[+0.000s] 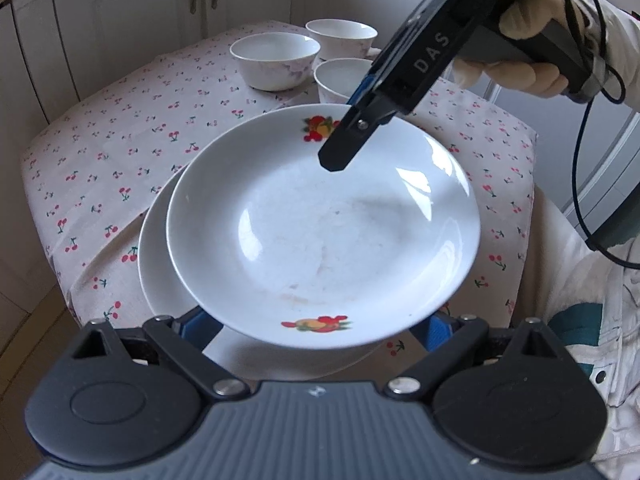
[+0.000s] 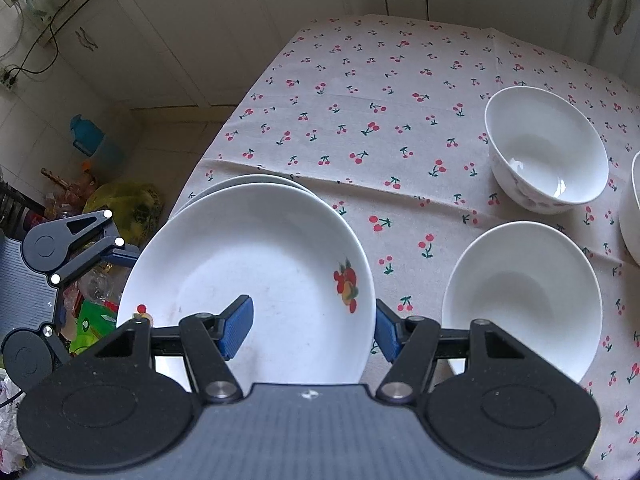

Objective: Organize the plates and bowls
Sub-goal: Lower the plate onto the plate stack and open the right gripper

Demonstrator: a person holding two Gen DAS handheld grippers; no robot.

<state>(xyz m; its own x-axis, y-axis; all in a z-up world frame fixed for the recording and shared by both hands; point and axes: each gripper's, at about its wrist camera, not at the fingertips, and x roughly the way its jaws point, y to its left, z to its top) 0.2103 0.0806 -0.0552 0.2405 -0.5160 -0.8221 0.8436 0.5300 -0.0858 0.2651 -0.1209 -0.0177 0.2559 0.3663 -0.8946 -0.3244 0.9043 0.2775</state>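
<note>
A white plate with fruit prints [image 1: 320, 224] [image 2: 256, 276] sits tilted on top of a second white plate [image 1: 160, 276] [image 2: 248, 180] at the table's near edge. My left gripper [image 1: 316, 330] is open, its blue pads under the top plate's near rim at either side. My right gripper [image 2: 314, 326] is open, one pad inside the top plate and one outside its rim; it also shows in the left wrist view [image 1: 340, 148] over the plate's far side. Three white bowls [image 1: 276, 60] [image 1: 342, 38] [image 1: 344, 80] stand behind.
The table wears a cherry-print cloth [image 2: 360, 120]. Bowls show in the right wrist view at right [image 2: 546, 148] [image 2: 524, 296]. White cabinets [image 1: 120, 8] stand behind the table. Bags and clutter [image 2: 116, 208] lie on the floor at left.
</note>
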